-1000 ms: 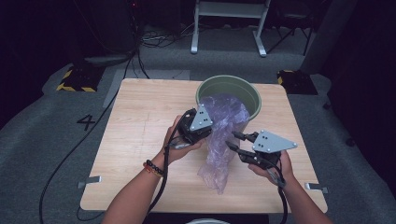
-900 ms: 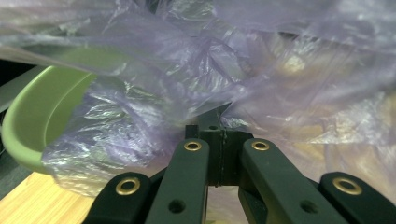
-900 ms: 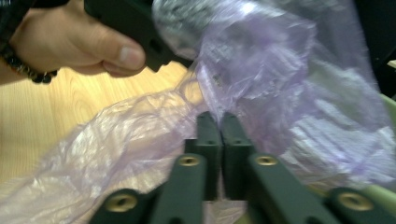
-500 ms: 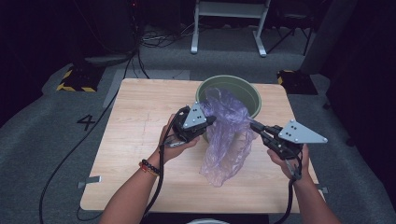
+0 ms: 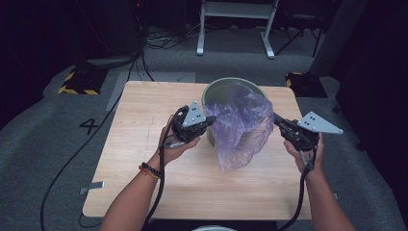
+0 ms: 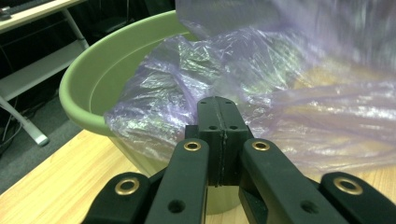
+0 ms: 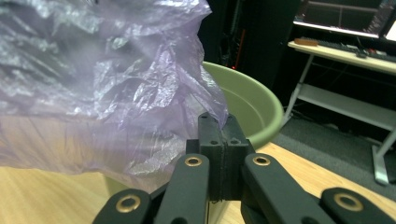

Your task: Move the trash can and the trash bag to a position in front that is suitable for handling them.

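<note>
Purple bag (image 5: 239, 127): thin plastic liner stretched between both grippers, draped over the front rim of the green bin (image 5: 211, 94) on the wooden table (image 5: 144, 115).
Left gripper (image 5: 210, 119): jaws clamped tight on the bag's left edge.
Right gripper (image 5: 277, 120): jaws pinched shut on the right edge; they have just been closing, film between them.
Progress: mouth looks spread wide, but not yet hooked around the rim; lining the bin remains.
High view: shows the bag's tail hanging down on the table.
Left gripper view: shows the bin's bare inside wall (image 6: 100, 77).
Right gripper view: desk with keyboard (image 7: 345, 49) behind.
</note>
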`<act>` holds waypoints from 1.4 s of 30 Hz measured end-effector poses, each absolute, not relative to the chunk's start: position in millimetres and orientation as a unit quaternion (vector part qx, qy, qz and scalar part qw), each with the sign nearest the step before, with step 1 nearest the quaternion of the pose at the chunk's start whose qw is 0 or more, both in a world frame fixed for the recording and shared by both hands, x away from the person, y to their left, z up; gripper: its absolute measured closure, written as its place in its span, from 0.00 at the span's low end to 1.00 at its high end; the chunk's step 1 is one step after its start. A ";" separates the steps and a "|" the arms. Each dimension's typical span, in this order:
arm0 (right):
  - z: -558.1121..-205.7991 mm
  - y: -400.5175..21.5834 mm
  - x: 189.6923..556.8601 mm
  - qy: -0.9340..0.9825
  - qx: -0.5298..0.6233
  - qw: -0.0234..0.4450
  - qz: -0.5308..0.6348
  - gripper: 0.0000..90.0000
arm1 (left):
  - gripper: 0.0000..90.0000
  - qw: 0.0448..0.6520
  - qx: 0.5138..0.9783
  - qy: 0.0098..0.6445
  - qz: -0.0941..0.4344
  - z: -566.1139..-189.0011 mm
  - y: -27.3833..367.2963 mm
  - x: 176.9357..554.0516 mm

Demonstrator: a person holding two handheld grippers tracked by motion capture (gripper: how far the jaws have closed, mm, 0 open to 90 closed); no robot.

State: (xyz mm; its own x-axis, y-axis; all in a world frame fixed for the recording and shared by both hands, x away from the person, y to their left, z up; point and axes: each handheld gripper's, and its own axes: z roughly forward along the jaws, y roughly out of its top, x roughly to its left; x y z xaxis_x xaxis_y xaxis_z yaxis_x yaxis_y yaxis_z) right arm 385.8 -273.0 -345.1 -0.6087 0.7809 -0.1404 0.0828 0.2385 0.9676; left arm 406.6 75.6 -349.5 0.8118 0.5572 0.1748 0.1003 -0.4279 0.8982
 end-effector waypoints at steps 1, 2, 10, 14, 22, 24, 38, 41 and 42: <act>-346.0 -275.4 388.9 0.715 0.306 0.320 0.541 1.00 | 0.97 0.495 0.813 0.203 0.230 -349.1 76.1 406.3; -346.6 -277.1 391.5 0.714 0.310 0.316 0.542 1.00 | 0.92 0.496 0.812 0.205 0.232 -348.5 76.0 405.1; -341.0 -276.4 395.8 0.708 0.306 0.316 0.552 1.00 | 0.41 0.531 0.797 0.191 0.215 -330.2 72.3 386.3; -338.5 -273.0 394.5 0.712 0.300 0.322 0.548 1.00 | 0.31 0.548 0.795 0.172 0.195 -320.3 69.6 375.6; -336.9 -268.6 393.5 0.716 0.294 0.327 0.543 0.99 | 0.23 0.565 0.792 0.152 0.173 -309.7 51.9 362.3; -337.2 -267.8 393.7 0.716 0.294 0.327 0.543 0.99 | 0.22 0.551 0.799 0.160 0.181 -310.1 40.2 365.2; -340.5 -276.5 391.8 0.708 0.300 0.324 0.551 0.96 | 0.91 0.488 0.822 0.192 0.222 -327.7 22.8 396.2; -341.6 -278.9 392.4 0.705 0.303 0.323 0.554 0.96 | 1.00 0.484 0.824 0.184 0.231 -329.0 26.3 396.2; -342.1 -279.8 393.0 0.705 0.305 0.322 0.554 0.96 | 1.00 0.480 0.826 0.182 0.233 -329.4 28.2 396.7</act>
State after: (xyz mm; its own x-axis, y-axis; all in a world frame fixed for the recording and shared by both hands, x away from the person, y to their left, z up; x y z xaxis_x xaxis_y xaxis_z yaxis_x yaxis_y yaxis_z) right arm 393.0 -279.8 -342.1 -0.6067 0.7863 -0.1168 0.0726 0.2011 0.9769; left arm 396.7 28.2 -329.4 0.8254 0.5238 0.2106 0.0760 -0.4727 0.8779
